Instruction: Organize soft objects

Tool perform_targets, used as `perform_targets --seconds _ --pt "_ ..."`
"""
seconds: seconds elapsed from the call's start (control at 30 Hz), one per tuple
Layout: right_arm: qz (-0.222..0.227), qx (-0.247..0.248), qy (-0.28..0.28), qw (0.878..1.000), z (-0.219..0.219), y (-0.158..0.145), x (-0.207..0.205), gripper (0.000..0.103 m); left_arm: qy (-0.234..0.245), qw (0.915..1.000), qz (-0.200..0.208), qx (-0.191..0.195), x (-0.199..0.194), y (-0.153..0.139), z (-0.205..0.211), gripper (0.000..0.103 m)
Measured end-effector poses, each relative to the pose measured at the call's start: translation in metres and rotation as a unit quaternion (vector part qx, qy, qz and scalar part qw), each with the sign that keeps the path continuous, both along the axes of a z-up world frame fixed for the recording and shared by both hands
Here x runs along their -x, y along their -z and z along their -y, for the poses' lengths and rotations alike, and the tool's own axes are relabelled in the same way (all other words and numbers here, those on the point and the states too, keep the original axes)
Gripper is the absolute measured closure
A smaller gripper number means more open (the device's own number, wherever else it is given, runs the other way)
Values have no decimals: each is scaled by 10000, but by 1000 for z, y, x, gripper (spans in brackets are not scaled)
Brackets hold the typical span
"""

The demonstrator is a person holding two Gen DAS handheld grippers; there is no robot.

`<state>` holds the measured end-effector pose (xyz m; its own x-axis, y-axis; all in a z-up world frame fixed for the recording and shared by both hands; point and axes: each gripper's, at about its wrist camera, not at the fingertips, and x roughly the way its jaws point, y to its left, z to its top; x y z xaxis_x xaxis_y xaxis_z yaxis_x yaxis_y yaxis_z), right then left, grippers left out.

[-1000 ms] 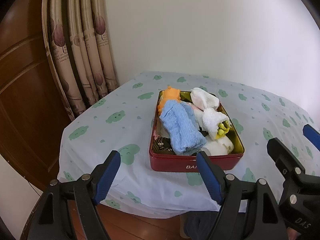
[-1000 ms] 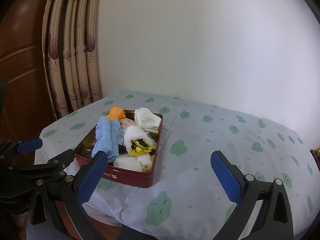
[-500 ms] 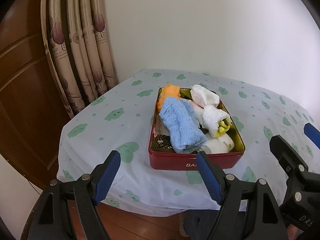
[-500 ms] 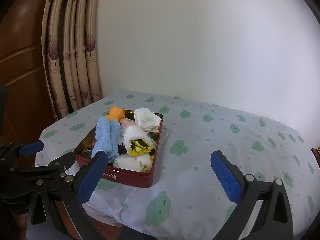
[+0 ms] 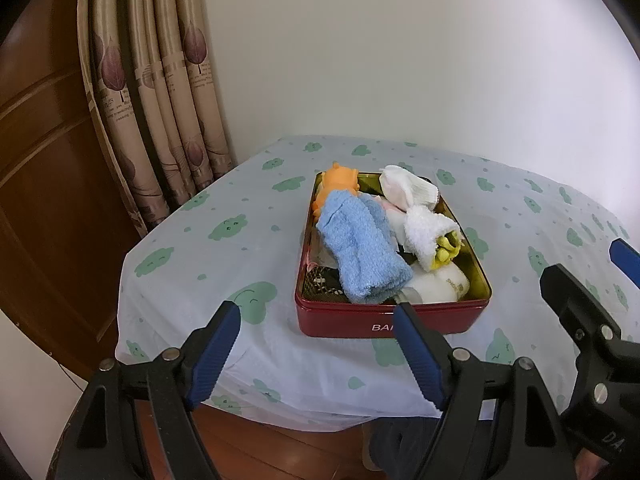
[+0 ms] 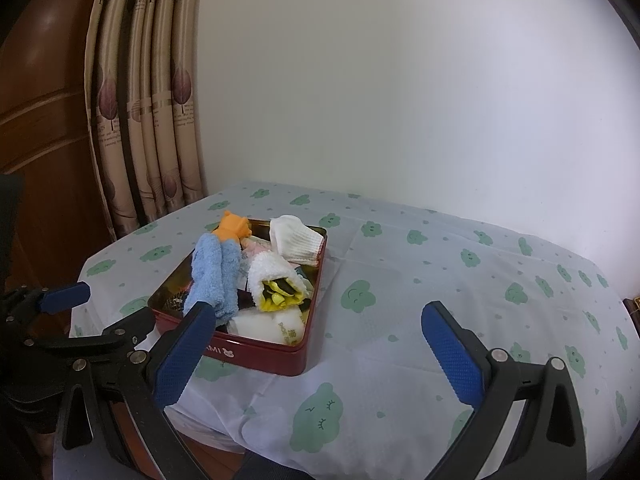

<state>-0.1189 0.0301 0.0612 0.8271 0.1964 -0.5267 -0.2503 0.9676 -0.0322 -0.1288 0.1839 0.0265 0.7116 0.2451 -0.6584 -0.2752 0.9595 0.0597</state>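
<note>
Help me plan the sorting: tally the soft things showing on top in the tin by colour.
Blue: 1, the fuzzy sock
Orange: 1, the plush
White: 3, the knit piece, the fluffy roll with yellow inside, the printed roll
Total: 5 in the red tin; pieces underneath are too hidden to count.

Red tin [image 5: 340, 320], blue sock [image 5: 362, 248], white cloth [image 6: 400, 264] with green clouds.
</note>
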Motion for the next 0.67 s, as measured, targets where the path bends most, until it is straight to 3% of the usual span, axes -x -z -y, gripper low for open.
perform_targets --seconds 0.1,0.47,0.57,0.67 --pt "-4 -17 3 10000 1 0 0 1 -38 9999 156 46 3 0 -2 19" --pt "-31 -81 49 10000 10 3 -2 1 58 9998 116 124 -1 4 -2 17" --pt "-13 -87 64 9999 12 2 -2 1 59 9998 168 76 0 1 1 17" --pt "22 -71 137 9999 19 1 -3 1 14 9995 230 -215 2 -3 7 17"
